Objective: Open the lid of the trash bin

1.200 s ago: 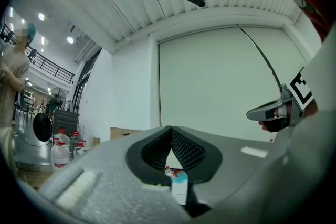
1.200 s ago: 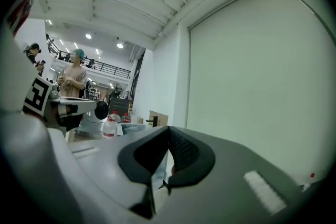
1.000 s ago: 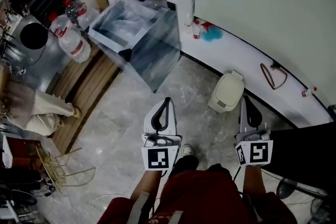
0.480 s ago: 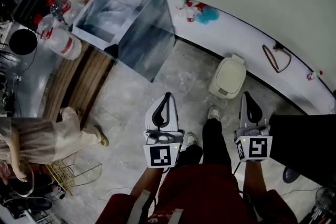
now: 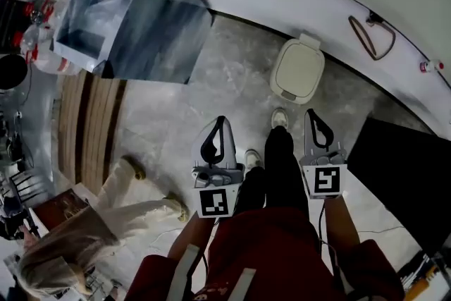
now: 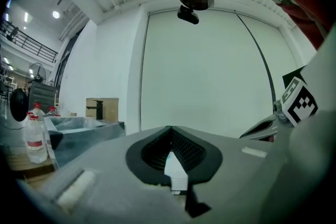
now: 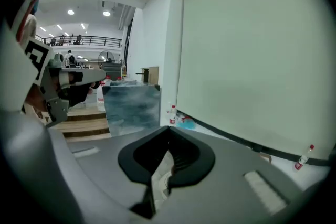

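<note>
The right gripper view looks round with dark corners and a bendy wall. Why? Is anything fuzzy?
Right gripper view: the wide lens bends the wall and darkens the corners; the right tool, so close, looks soft. Left gripper view: same round bending, and ceiling lamps glare. Head view: the wall's foot curves; the trash bin looks fairly sharp.

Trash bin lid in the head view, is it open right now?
No, the cream lid lies flat and closed on top of the trash bin by the wall.
</note>
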{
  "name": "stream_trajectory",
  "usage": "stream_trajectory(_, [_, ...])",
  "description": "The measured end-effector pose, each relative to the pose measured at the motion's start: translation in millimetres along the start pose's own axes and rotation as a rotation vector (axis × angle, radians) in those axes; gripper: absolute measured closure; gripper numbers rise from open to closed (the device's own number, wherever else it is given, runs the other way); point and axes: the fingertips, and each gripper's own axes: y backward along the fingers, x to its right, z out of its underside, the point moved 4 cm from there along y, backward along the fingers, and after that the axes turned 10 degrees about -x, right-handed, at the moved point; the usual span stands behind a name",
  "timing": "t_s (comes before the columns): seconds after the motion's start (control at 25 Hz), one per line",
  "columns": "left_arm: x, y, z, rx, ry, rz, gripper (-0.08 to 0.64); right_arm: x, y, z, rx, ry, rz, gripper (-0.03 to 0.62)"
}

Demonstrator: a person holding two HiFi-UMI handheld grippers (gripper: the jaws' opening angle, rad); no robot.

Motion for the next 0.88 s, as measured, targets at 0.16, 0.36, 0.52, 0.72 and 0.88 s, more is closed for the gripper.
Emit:
stream_trajectory(0.16, [21.8,-29.0,40.0,-0.083,0.004,0.034,0.555,6.8,-32.8,51.7,-0.131,-0.016,-0.038,0.592])
stream_trajectory(0.36, [41.6,-60.1,96.8,-0.187,-0.018,0.059,0.554,11.6,-68.8,119.6,-0.262,0.004,-0.076,0.591])
stream_trajectory(0.52, [47.8,-79.4,146.9,-0.261,-0.044,0.064,0.555,8.0,-96.7,163.6,-0.317,0.025,-0.116,0.591])
stream_trajectory(0.72, [55.5,-90.5,198.8,-0.371,-0.026,0.08,0.555,3.8,-120.6,210.2,-0.398,0.037,-0.158,0.583])
stream_trajectory(0.88, [63.5,-97.6,233.9,-0.426,-0.035,0.118,0.555,-1.9,-135.3,249.0,-0.482,0.02,-0.175,0.569])
